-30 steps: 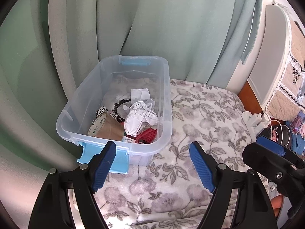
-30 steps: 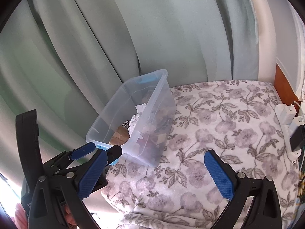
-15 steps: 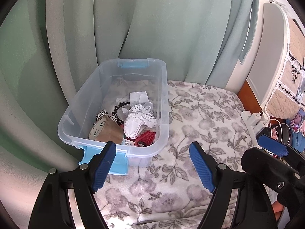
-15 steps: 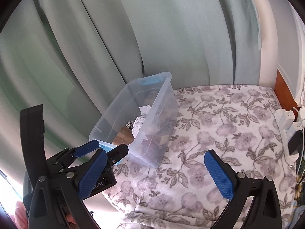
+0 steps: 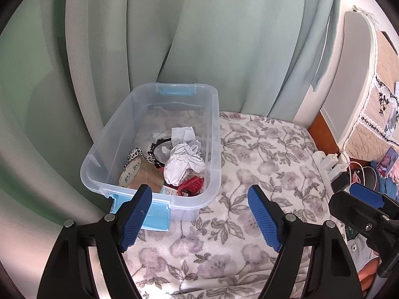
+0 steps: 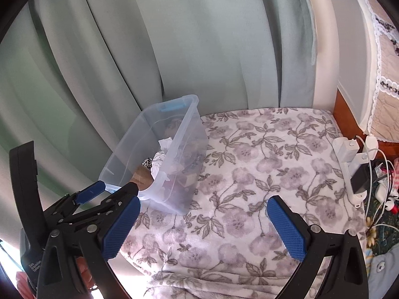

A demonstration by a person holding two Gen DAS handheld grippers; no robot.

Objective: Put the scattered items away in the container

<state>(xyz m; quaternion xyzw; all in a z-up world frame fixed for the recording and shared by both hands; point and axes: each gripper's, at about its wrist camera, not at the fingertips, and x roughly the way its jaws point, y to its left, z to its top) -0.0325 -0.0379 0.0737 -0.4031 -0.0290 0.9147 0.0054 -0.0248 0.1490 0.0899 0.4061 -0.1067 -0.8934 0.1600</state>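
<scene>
Clear container (image 5: pixel 214 134) beyond left gripper (image 5: pixel 199 221)

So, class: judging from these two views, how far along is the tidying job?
Nearly finished, it seems. Done: the clear plastic bin already holds a brown tape roll, crumpled white paper, a red hair clip and a black headband. In hand: nothing; the left gripper and right gripper are open and empty. Left: no loose items show on the floral blanket.

From my right camera the clear plastic bin's (image 6: pixel 159 154) frosted wall blurs its contents. I can't read the brown tape roll's (image 5: pixel 139 174) print, and the small red item (image 5: pixel 190 186) lies half buried under crumpled white paper (image 5: pixel 183 164).
</scene>
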